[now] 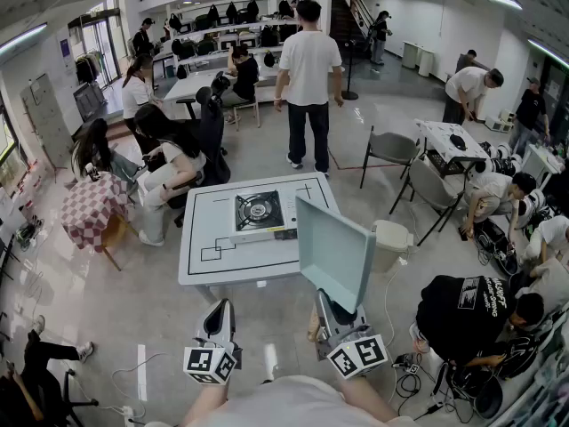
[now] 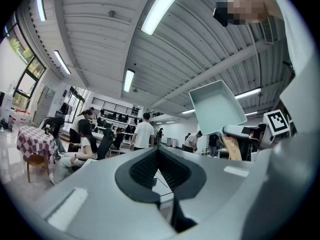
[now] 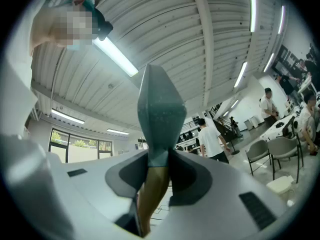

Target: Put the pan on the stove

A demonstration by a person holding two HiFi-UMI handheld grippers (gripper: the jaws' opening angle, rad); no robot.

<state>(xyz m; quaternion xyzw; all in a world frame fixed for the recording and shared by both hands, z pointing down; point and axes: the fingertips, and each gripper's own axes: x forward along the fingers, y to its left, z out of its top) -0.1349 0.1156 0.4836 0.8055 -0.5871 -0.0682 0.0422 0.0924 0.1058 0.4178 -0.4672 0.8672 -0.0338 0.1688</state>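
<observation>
White surface (image 1: 200, 238) carries the stove (image 1: 259, 212) at its middle. Square grey-blue pan (image 1: 333, 252) is up in the air, off the stove, with the right tongs (image 1: 335, 308) pinching its wooden handle (image 3: 150, 194). Left tongs (image 1: 219, 313) pressed together, empty.

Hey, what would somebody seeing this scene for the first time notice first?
The pale blue-green square pan stands out first, held upright by its wooden handle in the right gripper, close in front of the person. Beyond it, a portable gas stove sits on the white table, its burner bare. The left gripper is empty, jaws together, and people fill the hall around.
</observation>
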